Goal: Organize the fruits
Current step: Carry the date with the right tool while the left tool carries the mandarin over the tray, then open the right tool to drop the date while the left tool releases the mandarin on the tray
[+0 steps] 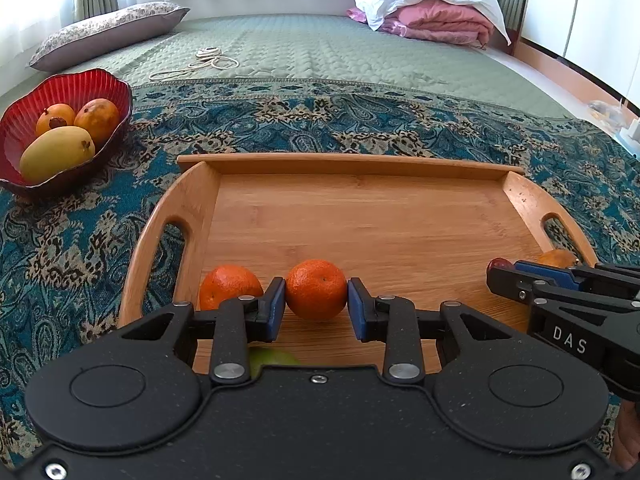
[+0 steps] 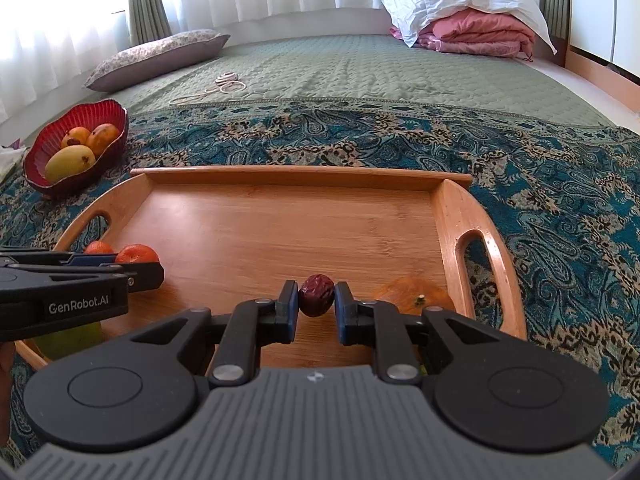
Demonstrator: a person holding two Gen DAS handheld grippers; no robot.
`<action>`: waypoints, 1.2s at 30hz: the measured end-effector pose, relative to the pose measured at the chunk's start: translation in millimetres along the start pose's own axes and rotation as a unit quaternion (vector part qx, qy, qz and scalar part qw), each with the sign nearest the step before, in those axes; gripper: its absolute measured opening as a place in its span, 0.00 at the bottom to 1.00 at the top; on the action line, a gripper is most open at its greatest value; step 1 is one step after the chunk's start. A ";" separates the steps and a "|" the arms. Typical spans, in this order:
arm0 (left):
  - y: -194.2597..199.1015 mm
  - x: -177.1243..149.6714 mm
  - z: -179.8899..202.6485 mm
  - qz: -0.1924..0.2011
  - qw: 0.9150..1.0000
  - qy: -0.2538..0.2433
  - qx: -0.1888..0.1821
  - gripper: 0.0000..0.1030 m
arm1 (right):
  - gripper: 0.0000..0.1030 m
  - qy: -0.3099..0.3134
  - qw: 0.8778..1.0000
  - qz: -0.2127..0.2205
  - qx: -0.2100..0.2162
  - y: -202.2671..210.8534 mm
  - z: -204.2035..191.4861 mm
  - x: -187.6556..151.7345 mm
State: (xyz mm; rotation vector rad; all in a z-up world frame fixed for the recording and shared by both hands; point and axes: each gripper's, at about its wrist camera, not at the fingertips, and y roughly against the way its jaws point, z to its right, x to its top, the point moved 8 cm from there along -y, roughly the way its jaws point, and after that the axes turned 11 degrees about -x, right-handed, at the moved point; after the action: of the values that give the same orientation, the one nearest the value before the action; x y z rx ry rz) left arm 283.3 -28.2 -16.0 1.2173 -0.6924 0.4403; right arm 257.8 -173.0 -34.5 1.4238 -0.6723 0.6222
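Home bedroom: bed (image 1: 320,52), pillow (image 1: 108,34)

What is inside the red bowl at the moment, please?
The red bowl holds a yellow mango and two orange fruits behind it. Anything beneath them is hidden.

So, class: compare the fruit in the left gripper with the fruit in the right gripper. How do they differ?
The left gripper is shut on a tangerine; the right gripper is shut on a date.
Colour: the tangerine is bright orange, the date dark red-brown.
Skin: the tangerine looks smooth, the date wrinkled.
Size: the tangerine is the larger.
Shared: both are gripped from their sides, low over the tray.
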 end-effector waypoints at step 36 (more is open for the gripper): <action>69.0 -2.0 12.3 0.053 0.998 -0.025 0.005 0.72 | 0.77 -0.008 0.998 0.068 0.010 63.2 1.8 2.6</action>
State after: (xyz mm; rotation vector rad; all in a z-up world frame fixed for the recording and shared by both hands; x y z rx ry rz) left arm 234.0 -18.9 33.0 1.2085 -0.8013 0.5018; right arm 212.7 -171.4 10.0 1.4114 -0.7809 0.7264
